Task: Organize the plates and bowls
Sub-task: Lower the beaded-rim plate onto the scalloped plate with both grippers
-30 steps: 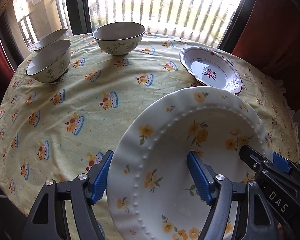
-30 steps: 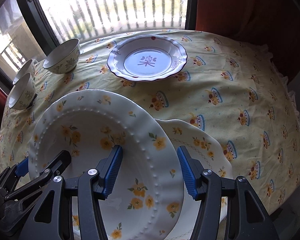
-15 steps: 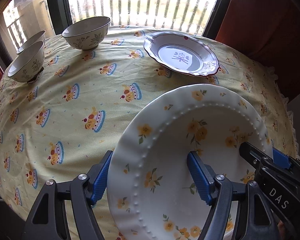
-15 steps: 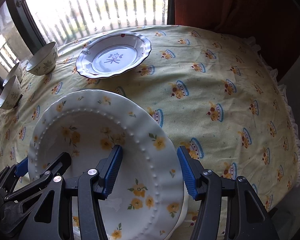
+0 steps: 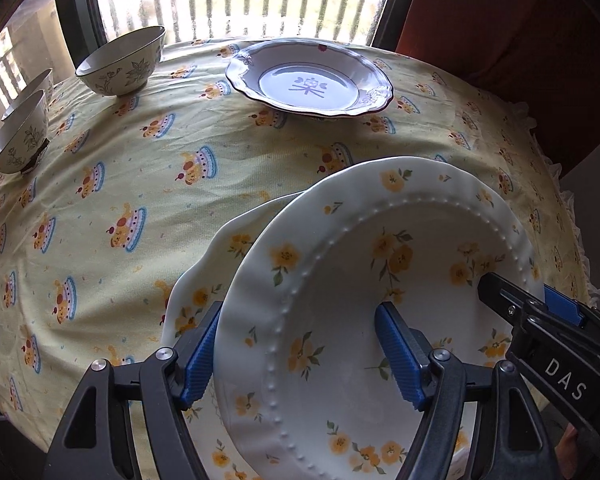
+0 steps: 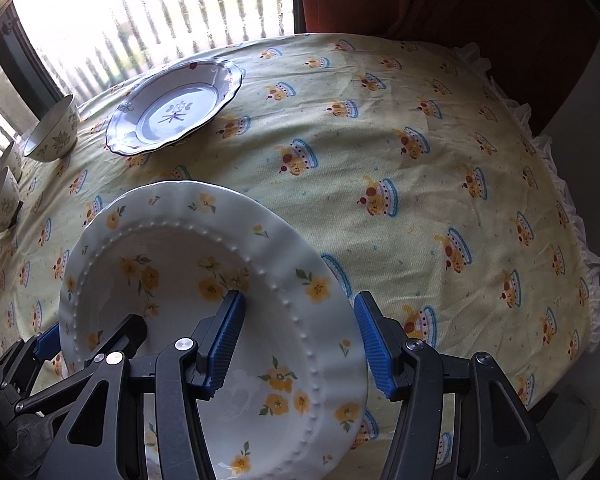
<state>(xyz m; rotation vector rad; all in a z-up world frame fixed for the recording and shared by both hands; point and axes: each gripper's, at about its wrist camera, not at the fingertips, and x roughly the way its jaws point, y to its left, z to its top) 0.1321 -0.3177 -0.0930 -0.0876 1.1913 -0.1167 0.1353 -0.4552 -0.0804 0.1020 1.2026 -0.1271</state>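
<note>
Nearest: the flower plate (image 5: 340,280), w/ both tongs on it. Left tongs (image 5: 300,354) straddled its left rim, one pad under the outer edge, the other in the well. Right tongs (image 6: 300,340) did the same on the opposite rim. Both looked clamped on that plate, though pad contact on the underside was hidden. The plate sat tilted in both views and seemed to be carried, not resting.

Key relation: directly below the flower plate lay a 2nd matching plate (image 5: 204,276) on the tabletop (image 5: 120,180), its scalloped edge poking out to the flower plate's left only. So the held plate was offset a bit to the right of its mate. My guess is that stacking needs a small shift left, then straight down. It's round, so no long axis to line up. Neither arm was nearer, since each had a rim.

Beyond the flower plate was a purple-rimmed plate (image 5: 308,80), well apart. Further left of that were a bowl (image 5: 120,68) and two more bowls (image 5: 18,140) close together by the window.

View diff: the left wrist showed the lower plate's edge. The right wrist had it nearly all hidden under the flower plate, but showed cloth right of the plate out to the frilled hem.
</note>
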